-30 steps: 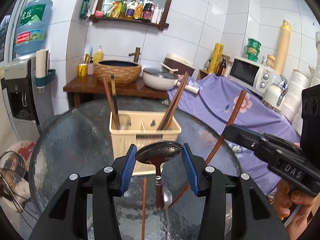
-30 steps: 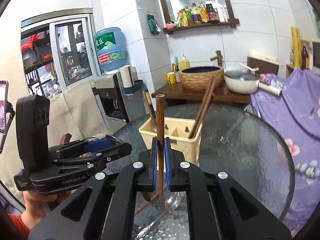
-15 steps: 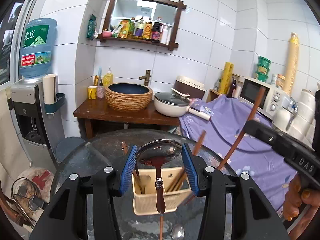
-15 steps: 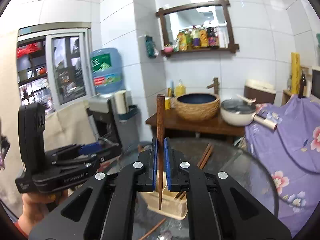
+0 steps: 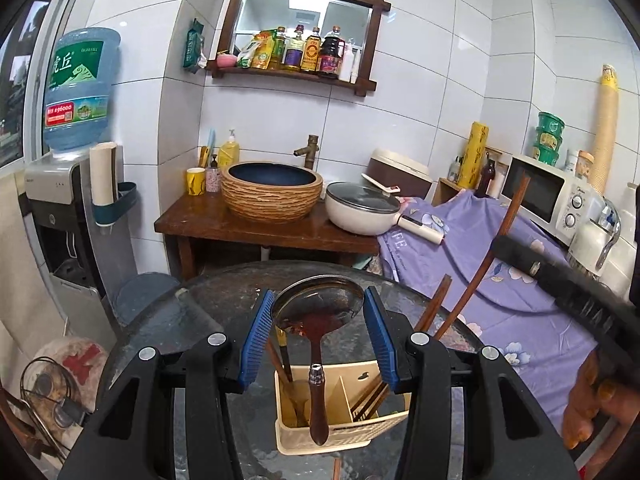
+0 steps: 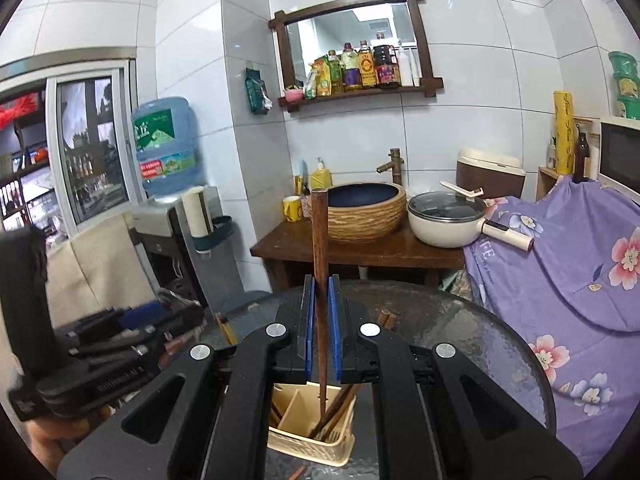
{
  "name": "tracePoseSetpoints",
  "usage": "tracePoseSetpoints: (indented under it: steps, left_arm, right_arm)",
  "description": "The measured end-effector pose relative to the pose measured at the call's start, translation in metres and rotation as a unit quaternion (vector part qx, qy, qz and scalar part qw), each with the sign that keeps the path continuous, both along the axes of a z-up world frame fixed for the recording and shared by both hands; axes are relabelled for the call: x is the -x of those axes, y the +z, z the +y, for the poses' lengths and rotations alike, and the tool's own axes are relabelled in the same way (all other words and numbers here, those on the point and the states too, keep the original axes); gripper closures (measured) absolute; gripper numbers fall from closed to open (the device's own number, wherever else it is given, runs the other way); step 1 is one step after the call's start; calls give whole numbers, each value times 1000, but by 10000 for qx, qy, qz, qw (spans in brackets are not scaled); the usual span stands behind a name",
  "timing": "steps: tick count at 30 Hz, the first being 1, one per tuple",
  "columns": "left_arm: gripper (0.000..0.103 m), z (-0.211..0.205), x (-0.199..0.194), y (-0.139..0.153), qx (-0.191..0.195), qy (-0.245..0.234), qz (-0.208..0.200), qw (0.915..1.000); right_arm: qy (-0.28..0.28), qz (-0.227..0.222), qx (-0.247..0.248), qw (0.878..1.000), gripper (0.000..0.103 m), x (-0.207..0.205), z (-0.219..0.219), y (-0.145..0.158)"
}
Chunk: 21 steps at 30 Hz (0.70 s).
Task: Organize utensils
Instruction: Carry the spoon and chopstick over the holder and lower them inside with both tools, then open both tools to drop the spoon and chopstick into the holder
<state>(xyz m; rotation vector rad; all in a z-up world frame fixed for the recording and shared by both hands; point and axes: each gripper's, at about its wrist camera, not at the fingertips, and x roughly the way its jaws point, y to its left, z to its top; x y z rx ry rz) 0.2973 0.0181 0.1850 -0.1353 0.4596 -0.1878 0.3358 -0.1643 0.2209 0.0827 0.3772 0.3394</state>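
Left hand-held gripper (image 5: 318, 340) seemingly cradles spoon (image 5: 318, 320); right hand-held gripper (image 6: 320, 330) pinches chopstick (image 6: 320, 248).

Round dark textured-glass table (image 5: 168, 320), mottled surface, curved rim visible in both wrist views.

On it: 1 cream perforated plastic utensil caddy (image 5: 340, 438), upright, divided into compartments. Left compartment holds a dark chopstick pair; right compartment holds brown wooden chopsticks (image 6: 340, 404) leaning against the wall.

1 reddish-brown stick end (image 5: 337, 470) lies flat on the glass just in front of the caddy. Right wrist view shows a similar brown tip (image 6: 298, 472) there.
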Motion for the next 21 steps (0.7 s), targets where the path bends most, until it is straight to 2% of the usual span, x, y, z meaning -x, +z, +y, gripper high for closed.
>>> tracePoseSetpoints:
  steps: [6,10,15,21]
  left_arm:
    - [58,-4,1,19,-137,-23,-169,9998]
    - [58,-6,-6,17,-90,-2,-104,9999]
    - [58,-13,-18,-18,-114,12,203,9997]
    - [58,-13,-23,-67,-137,52,595,9981]
  right_arm:
    - [27,12,-3,10000,95,-5,0,-4]
    - [60,2,34,10000,95,-5,4,-5]
    - [31,78,256,9996,95,-4,12,-30]
    - [110,381,305,9987,95,-7,14,-66]
